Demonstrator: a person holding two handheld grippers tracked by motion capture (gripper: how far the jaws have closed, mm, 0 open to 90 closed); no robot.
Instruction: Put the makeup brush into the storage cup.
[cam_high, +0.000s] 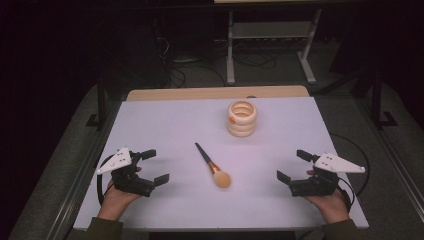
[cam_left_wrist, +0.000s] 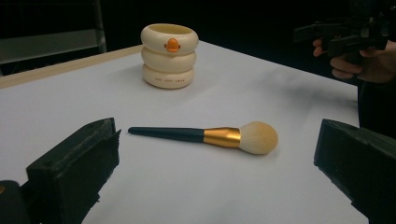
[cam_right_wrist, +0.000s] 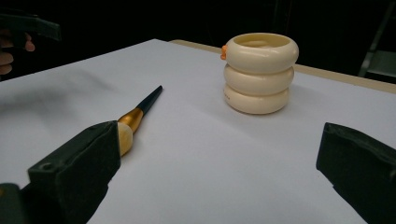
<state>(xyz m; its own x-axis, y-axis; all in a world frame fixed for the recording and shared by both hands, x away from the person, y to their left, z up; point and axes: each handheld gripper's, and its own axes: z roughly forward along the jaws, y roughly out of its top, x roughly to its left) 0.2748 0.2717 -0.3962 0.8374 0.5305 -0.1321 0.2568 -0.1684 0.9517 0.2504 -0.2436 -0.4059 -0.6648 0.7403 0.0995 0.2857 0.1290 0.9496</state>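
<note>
Makeup brush (cam_high: 212, 167) lying flat on the table (cam_high: 165, 125), midway between left gripper (cam_high: 156, 167) and right gripper (cam_high: 292, 166), both with jaws spread and empty, well apart from it, ringed cup (cam_high: 242, 118) beyond the brush.

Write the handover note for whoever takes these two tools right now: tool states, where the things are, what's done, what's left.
Left tool: jaws wide open, holding nothing, low over the table's near left side.
Right tool: jaws wide open, holding nothing, at the near right side.
Makeup brush: lying flat mid-table between the tools, handle pointing away, bristles toward the person.
Cream ringed holder: upright farther back, right of centre, apart from the brush.
Done: nothing; brush untouched.
Left: probably pick up the brush and stand it in the holder.
</note>
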